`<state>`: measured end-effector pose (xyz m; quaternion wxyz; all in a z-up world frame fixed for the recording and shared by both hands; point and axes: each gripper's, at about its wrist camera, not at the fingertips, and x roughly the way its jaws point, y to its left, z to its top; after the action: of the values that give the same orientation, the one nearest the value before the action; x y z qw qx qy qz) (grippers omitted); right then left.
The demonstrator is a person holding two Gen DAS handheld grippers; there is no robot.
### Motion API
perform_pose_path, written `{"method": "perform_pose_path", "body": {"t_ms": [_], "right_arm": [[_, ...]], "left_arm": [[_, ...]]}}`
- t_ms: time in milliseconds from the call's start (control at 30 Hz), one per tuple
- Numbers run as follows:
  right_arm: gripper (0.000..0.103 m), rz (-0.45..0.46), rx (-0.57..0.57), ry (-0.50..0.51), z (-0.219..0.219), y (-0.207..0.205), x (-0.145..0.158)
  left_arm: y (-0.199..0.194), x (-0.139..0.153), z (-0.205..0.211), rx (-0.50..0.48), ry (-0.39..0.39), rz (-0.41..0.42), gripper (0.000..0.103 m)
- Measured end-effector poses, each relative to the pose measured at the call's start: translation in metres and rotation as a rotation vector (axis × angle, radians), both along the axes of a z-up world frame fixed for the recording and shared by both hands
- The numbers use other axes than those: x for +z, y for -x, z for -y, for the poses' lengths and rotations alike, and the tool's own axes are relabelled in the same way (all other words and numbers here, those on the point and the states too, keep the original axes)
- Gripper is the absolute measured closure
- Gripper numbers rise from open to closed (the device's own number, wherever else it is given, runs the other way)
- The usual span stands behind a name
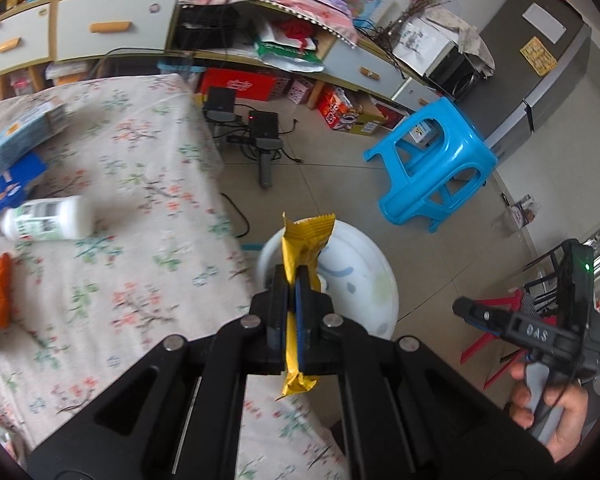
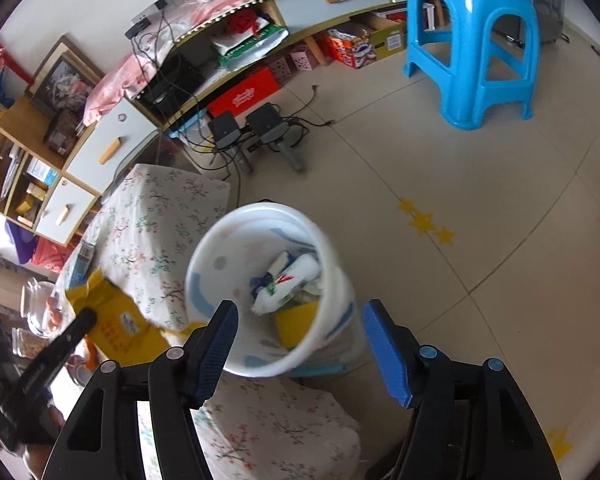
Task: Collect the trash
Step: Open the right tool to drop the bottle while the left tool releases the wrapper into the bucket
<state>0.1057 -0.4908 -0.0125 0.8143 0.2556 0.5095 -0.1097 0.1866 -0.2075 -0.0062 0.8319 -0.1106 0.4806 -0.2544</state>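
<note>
So we've got the yellow wrapper pinched tight in the left tongs, hanging over the edge of the flowery surface with the white bin just past it on the floor. The right tongs are spread wide with nothing between them, right above the bin, where some trash already sits at the bottom. Our tip: carry the wrapper clear over the rim before letting go, since it's light and floppy and could catch the edge. A white bottle and an orange scrap on the surface look like next pickups.
</note>
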Motion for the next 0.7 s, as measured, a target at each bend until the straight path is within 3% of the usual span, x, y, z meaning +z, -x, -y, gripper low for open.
{"method": "perform_pose_path", "body": {"t_ms": [200, 267, 300, 333, 700], "right_arm": [[0.036, -0.008, -0.016, 0.016, 0.017, 0.018, -0.001], [0.036, -0.005, -0.019, 0.017, 0.020, 0.021, 0.001], [0.036, -0.003, -0.020, 0.016, 0.021, 0.023, 0.001], [0.035, -0.001, -0.019, 0.015, 0.021, 0.024, 0.002], [0.033, 0.021, 0.031, 0.015, 0.000, 0.019, 0.010]], "left_arm": [[-0.004, -0.001, 0.024, -0.011, -0.004, 0.046, 0.099], [-0.006, -0.001, 0.027, -0.008, -0.004, 0.054, 0.075], [-0.007, -0.002, 0.028, -0.012, -0.008, 0.044, 0.044], [-0.007, -0.002, 0.028, -0.003, -0.015, 0.037, 0.027], [0.006, 0.006, -0.003, 0.032, -0.080, 0.041, 0.020]]}}
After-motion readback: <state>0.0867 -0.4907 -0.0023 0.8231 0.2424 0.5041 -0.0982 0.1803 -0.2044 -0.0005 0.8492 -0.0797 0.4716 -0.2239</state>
